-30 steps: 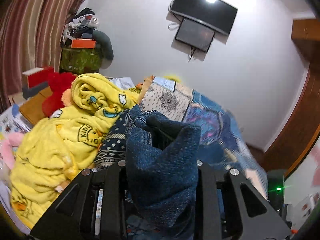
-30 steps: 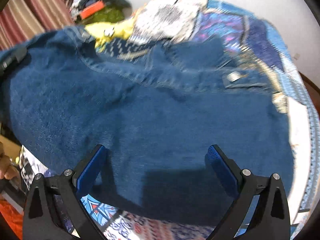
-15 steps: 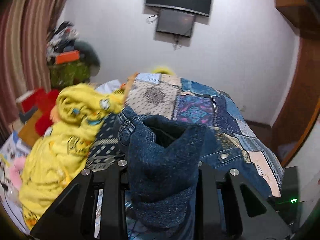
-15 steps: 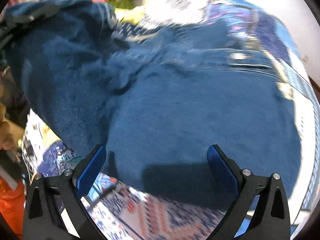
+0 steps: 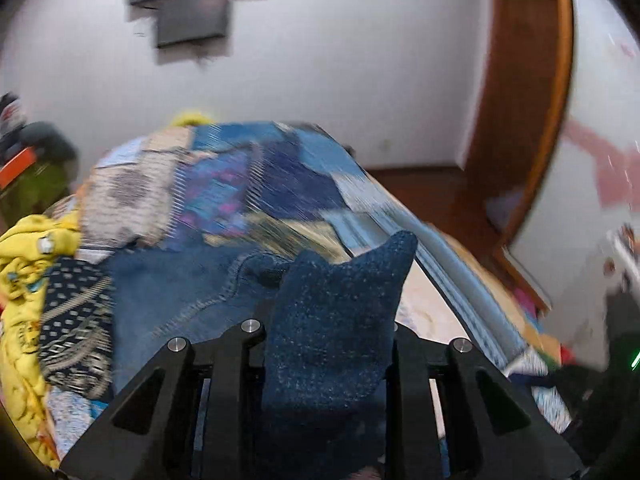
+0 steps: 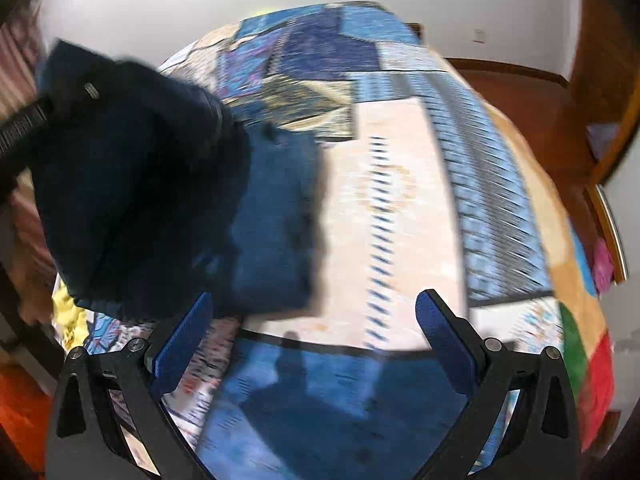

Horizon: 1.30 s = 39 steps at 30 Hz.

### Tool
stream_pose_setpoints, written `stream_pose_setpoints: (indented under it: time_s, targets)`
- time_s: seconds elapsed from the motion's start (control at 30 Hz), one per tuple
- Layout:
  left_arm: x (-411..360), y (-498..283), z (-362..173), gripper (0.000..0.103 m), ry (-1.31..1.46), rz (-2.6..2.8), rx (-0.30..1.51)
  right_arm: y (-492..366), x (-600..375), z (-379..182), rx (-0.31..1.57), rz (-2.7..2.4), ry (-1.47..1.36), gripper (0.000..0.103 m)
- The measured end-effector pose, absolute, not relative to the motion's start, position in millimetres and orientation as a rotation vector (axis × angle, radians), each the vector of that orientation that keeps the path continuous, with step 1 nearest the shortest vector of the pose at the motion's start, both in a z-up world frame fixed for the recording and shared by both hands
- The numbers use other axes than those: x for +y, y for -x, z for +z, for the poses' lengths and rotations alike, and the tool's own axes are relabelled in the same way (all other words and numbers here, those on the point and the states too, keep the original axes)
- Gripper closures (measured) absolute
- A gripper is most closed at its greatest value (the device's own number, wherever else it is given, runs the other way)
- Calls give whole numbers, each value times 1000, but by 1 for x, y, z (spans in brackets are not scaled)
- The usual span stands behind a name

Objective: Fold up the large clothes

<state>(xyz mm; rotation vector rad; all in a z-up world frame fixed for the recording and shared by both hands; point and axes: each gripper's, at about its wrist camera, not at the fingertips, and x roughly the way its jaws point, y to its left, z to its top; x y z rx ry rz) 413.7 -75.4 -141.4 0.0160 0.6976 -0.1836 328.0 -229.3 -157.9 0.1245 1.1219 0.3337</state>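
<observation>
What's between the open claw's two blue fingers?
Only bare patchwork bedspread, per the right wrist view. The denim jacket lies left of the right claw, outside the gap.

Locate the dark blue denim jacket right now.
The dark blue denim jacket lies on the patchwork bedspread, right of the yellow blanket in the left wrist view, one bunched part clamped in the left claw.

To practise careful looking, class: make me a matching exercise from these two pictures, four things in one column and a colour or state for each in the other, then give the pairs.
Things:
1. denim jacket
2. blanket
3. left gripper
4. right gripper

States or colours:
A. jaws wide apart, nothing between them
B. yellow, heaped at the bed's edge
C. dark blue, partly lifted off the quilt
D. clamped on cloth

Pairs: 1-C, 2-B, 3-D, 4-A
</observation>
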Motion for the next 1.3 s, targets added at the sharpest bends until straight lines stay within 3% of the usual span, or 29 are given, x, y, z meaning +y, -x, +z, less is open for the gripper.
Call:
stream_pose_setpoints:
  time_s: [0.33, 0.5, 0.67, 0.83, 1.1, 1.17, 1.3]
  targets:
    - [-138, -383, -207, 81, -257, -368, 868, -317, -283, -166, 1143, 230, -168, 2]
    - [-127, -382, -204, 78, -203, -362, 903, -304, -289, -161, 1140, 230, -160, 2]
    - [-114, -370, -186, 44, -142, -404, 920, -303, -283, -155, 1121, 242, -147, 2]
    - [-97, -346, -165, 43, -88, -424, 895, -304, -274, -141, 1080, 261, -135, 2]
    - [-24, -327, -131, 30, -51, -236, 803, -307, -238, -115, 1008, 342, -81, 2]
    - [1, -325, -131, 20, -42, -156, 792, -310, -224, -108, 987, 379, -68, 2]
    - [40, -325, -141, 19, -15, -40, 818, -317, -196, -108, 975, 442, -47, 2]
